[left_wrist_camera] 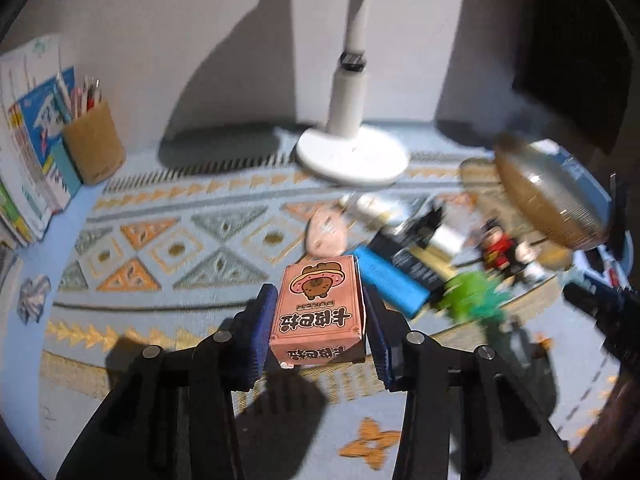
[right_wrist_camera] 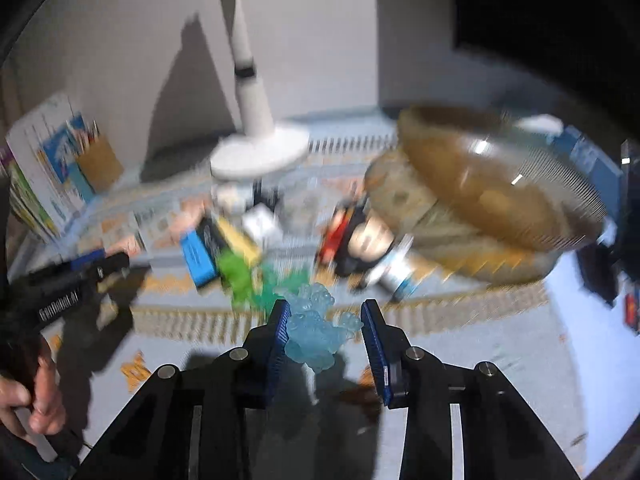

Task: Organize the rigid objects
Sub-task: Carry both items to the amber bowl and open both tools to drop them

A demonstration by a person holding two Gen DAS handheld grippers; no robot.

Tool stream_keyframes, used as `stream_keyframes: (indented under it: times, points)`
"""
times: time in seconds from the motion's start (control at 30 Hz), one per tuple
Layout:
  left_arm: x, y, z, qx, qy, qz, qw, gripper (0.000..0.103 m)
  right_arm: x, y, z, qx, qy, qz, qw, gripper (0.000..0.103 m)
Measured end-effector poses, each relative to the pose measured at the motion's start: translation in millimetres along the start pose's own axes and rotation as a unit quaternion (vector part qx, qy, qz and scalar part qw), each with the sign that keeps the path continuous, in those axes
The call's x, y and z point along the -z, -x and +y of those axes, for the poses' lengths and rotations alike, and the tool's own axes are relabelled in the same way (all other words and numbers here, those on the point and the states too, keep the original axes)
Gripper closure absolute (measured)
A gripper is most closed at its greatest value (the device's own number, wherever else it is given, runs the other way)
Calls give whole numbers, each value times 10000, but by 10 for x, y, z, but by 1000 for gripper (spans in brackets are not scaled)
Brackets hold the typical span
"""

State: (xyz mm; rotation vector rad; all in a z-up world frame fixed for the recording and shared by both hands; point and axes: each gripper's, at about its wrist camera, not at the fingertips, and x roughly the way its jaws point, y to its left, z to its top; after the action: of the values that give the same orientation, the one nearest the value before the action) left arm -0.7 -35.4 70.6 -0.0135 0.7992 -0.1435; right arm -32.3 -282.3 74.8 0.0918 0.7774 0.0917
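The left gripper is clamped on a pink card box, whose printed cartoon face points away from the camera; its blue pads press both long sides of the box, which hangs clear above the patterned tablecloth. The white lamp base serves as the landmark: the box sits in front of it, nearer the camera, and just behind the box lies a pale pink oval piece. To the right of the box, still in front of the lamp base, lie a blue flat case, a black block, a green spiky toy and a small red and black figure, all blurred. Right of the lamp base a brown glass bowl stands tilted. Far left of the lamp base a tan pen cup stands beside upright books. In the right wrist view, the right gripper has a translucent light blue toy between its narrowed jaws; the left pad touches it, while contact on the right pad cannot be told through the blur. This toy lies in front of the lamp base, near the camera. A hand grasps the other gripper's handle at the left edge.
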Motion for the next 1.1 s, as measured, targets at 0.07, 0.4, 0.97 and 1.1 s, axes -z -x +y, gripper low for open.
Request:
stream_keyframes:
  times: [0.07, 0.4, 0.97, 1.1]
  points:
    - [-111, 128, -86, 173, -11, -164, 9997, 63, -116, 207, -117, 102, -93, -275, 9995, 67]
    - [-897, 479, -1343, 1367, -876, -1025, 9814, 63, -648, 965, -1142, 992, -989, -1210, 9827, 67]
    - [-682, -888, -2764, 1719, -1778, 139, 9688, 63, -506, -186, -1637, 728, -1197, 375, 9894, 67]
    - [-674, -860, -2814, 1732, -1819, 139, 9678, 63, -501, -260, -1663, 737, -1183, 476, 9891, 67]
